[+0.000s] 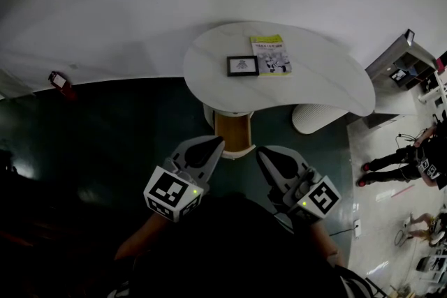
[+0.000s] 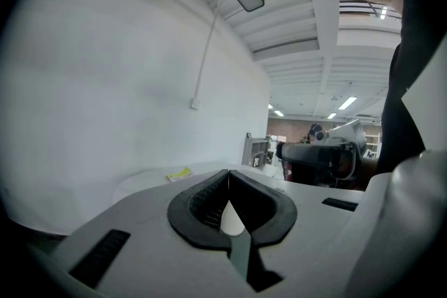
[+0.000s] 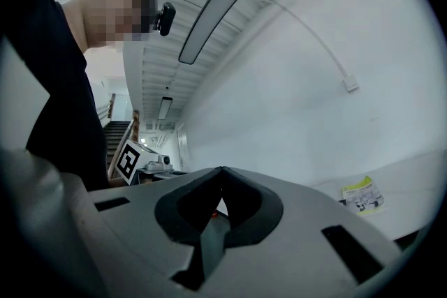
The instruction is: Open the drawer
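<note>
A white curved table (image 1: 328, 80) stands against the wall. Under its near edge sits a wood-coloured drawer unit (image 1: 233, 133); I cannot tell how far it stands out. Both grippers hover in front of it, held close to my body and touching nothing. My left gripper (image 1: 216, 142) is shut and empty, its jaws meeting (image 2: 228, 175) with the tabletop beyond. My right gripper (image 1: 262, 152) is shut and empty too (image 3: 222, 171). Neither gripper view shows the drawer.
On the table lie a black picture frame (image 1: 242, 65) and a yellow booklet (image 1: 270, 54). A white ribbed stool (image 1: 319, 117) stands right of the table's base. Farther right are a grey shelf unit (image 1: 404, 65) and a person's legs (image 1: 391, 165). A red object (image 1: 59, 80) lies left.
</note>
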Tool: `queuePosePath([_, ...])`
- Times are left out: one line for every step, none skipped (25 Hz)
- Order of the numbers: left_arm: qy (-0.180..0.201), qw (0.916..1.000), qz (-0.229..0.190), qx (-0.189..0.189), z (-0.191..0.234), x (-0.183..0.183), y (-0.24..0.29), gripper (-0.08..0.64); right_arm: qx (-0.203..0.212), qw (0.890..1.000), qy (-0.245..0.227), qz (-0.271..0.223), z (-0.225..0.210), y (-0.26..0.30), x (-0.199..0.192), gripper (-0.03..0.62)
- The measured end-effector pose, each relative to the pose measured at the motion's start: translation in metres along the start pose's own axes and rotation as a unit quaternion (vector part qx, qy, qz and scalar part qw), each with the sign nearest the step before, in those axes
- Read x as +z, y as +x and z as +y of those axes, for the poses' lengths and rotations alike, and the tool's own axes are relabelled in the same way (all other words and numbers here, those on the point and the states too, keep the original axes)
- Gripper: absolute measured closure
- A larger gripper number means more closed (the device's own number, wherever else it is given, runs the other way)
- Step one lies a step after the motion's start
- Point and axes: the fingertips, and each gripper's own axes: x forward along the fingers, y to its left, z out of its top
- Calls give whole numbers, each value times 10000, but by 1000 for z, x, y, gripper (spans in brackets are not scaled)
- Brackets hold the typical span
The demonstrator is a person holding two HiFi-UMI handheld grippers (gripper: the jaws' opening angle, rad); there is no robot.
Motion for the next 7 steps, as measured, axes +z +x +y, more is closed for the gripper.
queuePosePath([-5,10000,5,7,0,0,1,548,-6,10000,15,0,-1,-1,0,577])
queuePosePath([-16,10000,10,14,-1,-1,2,548,-14,10000,37,1,-2,-3,-1,577])
queuePosePath([-29,10000,19,19,-1,-1,2,548,-17,10000,55,-2,-3,-3,-1,577])
queuePosePath([-41,10000,31,20,-1,-2,3,548,-17,10000,65,-7,-4,-4,0,577])
queuePosePath([-49,10000,42,18,-1,-3,4,548,-14,10000,69,-12,-4,-4,0,577])
queuePosePath([-54,10000,50,15,-2,-3,5,548,-11,10000,68,-16,-5,-4,-1,577])
queuePosePath([-57,10000,56,11,-2,-4,5,548,-7,10000,68,-19,-5,-4,-1,577])
